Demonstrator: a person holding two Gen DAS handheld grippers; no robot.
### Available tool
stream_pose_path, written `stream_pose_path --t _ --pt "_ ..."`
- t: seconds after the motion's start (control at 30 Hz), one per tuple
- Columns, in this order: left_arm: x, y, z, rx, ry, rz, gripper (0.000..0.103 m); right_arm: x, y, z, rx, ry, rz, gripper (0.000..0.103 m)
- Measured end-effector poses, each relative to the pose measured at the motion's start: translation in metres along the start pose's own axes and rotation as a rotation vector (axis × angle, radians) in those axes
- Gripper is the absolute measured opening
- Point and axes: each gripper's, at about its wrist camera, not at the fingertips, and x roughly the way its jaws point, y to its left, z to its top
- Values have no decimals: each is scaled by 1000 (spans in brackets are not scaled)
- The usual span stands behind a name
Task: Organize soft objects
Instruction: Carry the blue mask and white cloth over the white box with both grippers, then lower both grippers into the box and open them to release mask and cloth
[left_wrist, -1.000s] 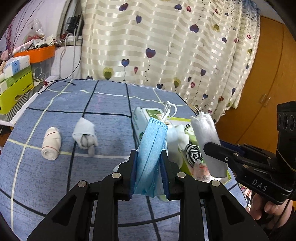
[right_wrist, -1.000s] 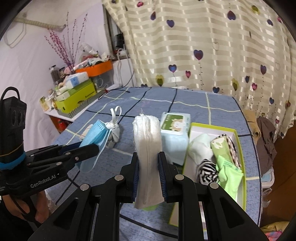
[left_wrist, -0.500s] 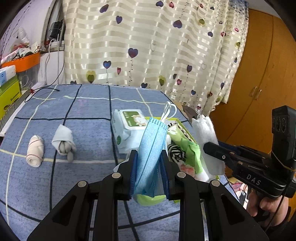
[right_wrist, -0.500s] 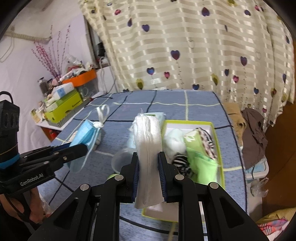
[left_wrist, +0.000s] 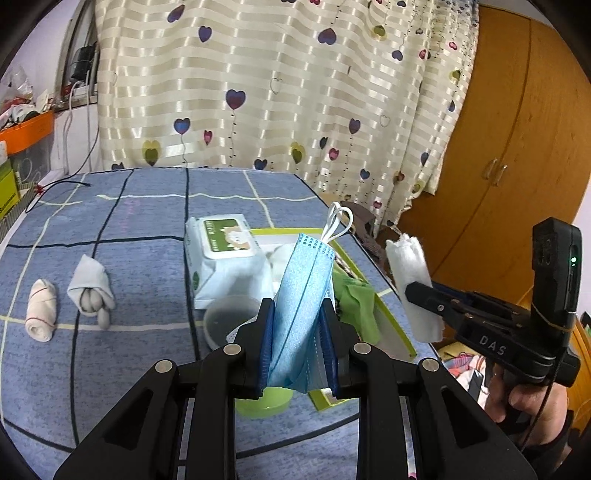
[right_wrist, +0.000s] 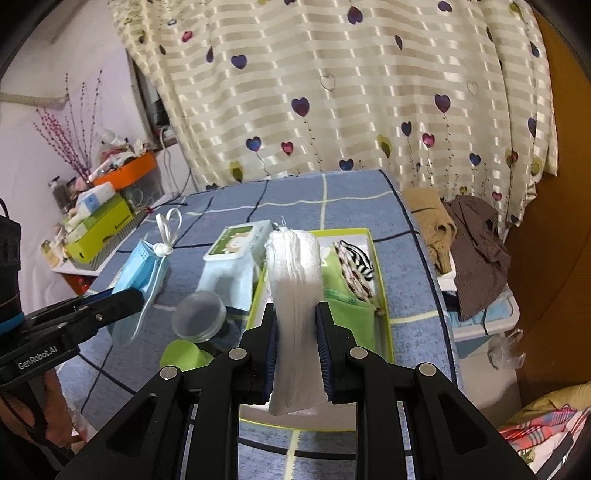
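My left gripper (left_wrist: 297, 325) is shut on a folded blue face mask (left_wrist: 301, 295) with white ear loops, held above the table near the green tray (left_wrist: 391, 328). It also shows in the right wrist view (right_wrist: 138, 280). My right gripper (right_wrist: 296, 325) is shut on a white cloth roll (right_wrist: 295, 291), held over the green tray (right_wrist: 384, 295), which holds green, striped and white soft items. The roll also shows in the left wrist view (left_wrist: 413, 284). A white rolled sock (left_wrist: 41, 308) and a grey-white sock bundle (left_wrist: 92, 291) lie on the blue tablecloth at the left.
A wet-wipes pack (left_wrist: 221, 258) lies left of the tray, with a clear round container (left_wrist: 229, 321) and a green lid (left_wrist: 264, 400) in front of it. Boxes and an orange bin (right_wrist: 122, 173) stand on a shelf at the left. Clothes (right_wrist: 472, 243) lie beyond the table's right edge.
Both grippers have swung to the right with their loads still held, bringing the tray nearer and more central. The socks now sit further left in the left wrist view.
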Motion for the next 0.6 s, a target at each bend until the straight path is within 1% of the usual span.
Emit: stream_pose_path --t 0.17,0.37,0.6 --pt "8 -6 1 7 18 -15 25 12 -6 -6 6 31 -13 19" --pt "18 -10 -1 14 41 -20 25 35 -21 -22 23 101 -42 19" --pt "31 -14 -2 18 69 -26 25 59 -28 -40 21 171 -68 19"
